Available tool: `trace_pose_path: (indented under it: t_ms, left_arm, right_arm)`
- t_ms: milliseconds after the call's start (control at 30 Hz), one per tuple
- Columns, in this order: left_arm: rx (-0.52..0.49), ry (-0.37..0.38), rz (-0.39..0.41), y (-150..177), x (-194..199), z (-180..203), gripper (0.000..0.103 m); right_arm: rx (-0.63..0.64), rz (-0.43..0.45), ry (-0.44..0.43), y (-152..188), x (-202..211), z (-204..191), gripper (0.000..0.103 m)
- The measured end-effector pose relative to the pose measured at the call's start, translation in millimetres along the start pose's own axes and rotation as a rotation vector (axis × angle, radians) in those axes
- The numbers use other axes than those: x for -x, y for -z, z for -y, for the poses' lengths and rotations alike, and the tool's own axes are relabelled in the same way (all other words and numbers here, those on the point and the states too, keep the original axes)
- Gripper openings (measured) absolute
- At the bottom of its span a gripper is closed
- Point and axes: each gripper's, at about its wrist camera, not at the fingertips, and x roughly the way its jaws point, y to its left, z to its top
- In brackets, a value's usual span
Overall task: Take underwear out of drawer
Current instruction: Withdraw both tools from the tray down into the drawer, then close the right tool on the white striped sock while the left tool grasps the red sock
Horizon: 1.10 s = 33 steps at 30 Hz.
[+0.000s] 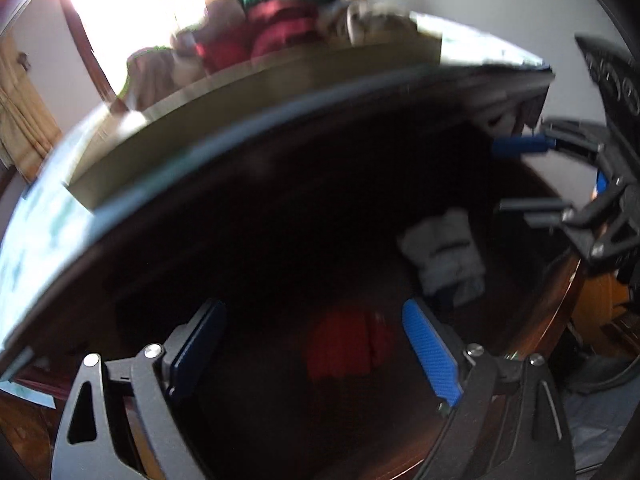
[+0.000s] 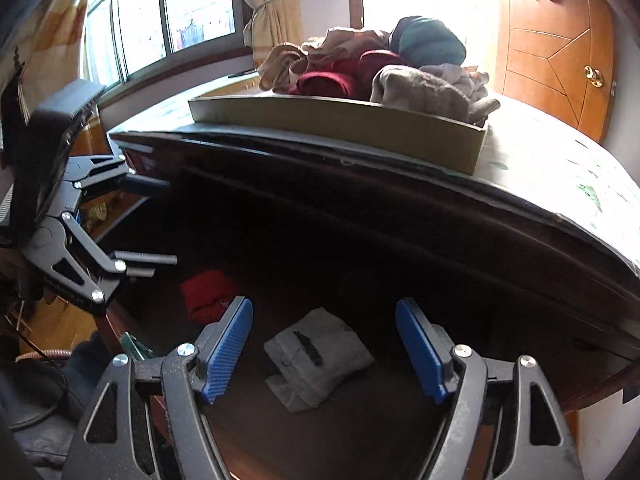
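1. The left gripper point(image 1: 312, 344) points down into the dark open drawer point(image 2: 360, 240), its jaws spread wide with nothing between the blue pads.
2. A folded red underwear point(image 1: 348, 346) lies on the drawer floor, just beyond the left gripper's fingertips, untouched.
3. The right gripper point(image 2: 324, 344) also angles into the drawer, jaws spread, pressing on nothing.
4. A folded grey underwear point(image 2: 316, 360) lies on the drawer floor between the right gripper's fingers, clear of both pads; the red piece sits at ten o'clock from it.
5. Above the drawer, at twelve o'clock, a shallow cardboard tray point(image 2: 340, 120) on the bed holds a heap of clothes point(image 2: 380, 64).
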Motion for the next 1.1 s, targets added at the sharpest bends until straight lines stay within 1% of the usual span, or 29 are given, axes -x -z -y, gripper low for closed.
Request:
trace_pose_path:
  t_ms: [67, 133, 267, 367, 433, 533, 600, 667, 767, 900, 1033, 1100]
  left_arm:
    - [0.001, 0.003, -0.023, 2, -7, 0, 0.091]
    - [-0.007, 0.027, -0.051, 3, -14, 1, 0.091]
    - [-0.003, 0.067, -0.131, 3, -32, 2, 0.091]
    - [-0.004, 0.091, -0.182, 1, -43, 3, 0.091]
    - [-0.001, 0.094, -0.208, 1, -50, 3, 0.091]
    - [-0.037, 0.087, -0.249, -1, -58, 9, 0.091]
    - [-0.05, 0.103, -0.283, -2, -65, 12, 0.091]
    - [-0.042, 0.123, -0.304, -7, -71, 12, 0.091]
    - [-0.027, 0.168, -0.361, -9, -82, 9, 0.091]
    - [0.043, 0.245, -0.438, -10, -98, 0, 0.091]
    - [0.082, 0.256, -0.468, -12, -108, -6, 0.091]
    - [0.081, 0.254, -0.478, -13, -111, -5, 0.088]
  right_arm:
    - [0.001, -0.009, -0.001, 1, -4, 0, 0.076]
    - [0.004, -0.027, -0.007, 2, -9, 2, 0.076]
    - [0.006, -0.064, -0.004, 2, -18, 4, 0.076]
    - [0.01, -0.073, -0.014, 3, -20, 3, 0.076]
    - [0.013, -0.096, -0.021, 3, -24, 2, 0.076]
    - [0.017, -0.12, -0.029, 5, -27, 2, 0.076]
    - [0.023, -0.147, -0.036, 6, -32, 1, 0.076]
    - [0.029, -0.176, -0.037, 5, -38, -1, 0.076]
    - [0.039, -0.196, -0.039, 4, -41, -4, 0.076]
    - [0.038, -0.242, -0.046, 2, -50, -6, 0.076]
    - [0.025, -0.266, -0.058, 0, -57, -6, 0.076]
    - [0.012, -0.275, -0.064, -1, -59, -5, 0.076]
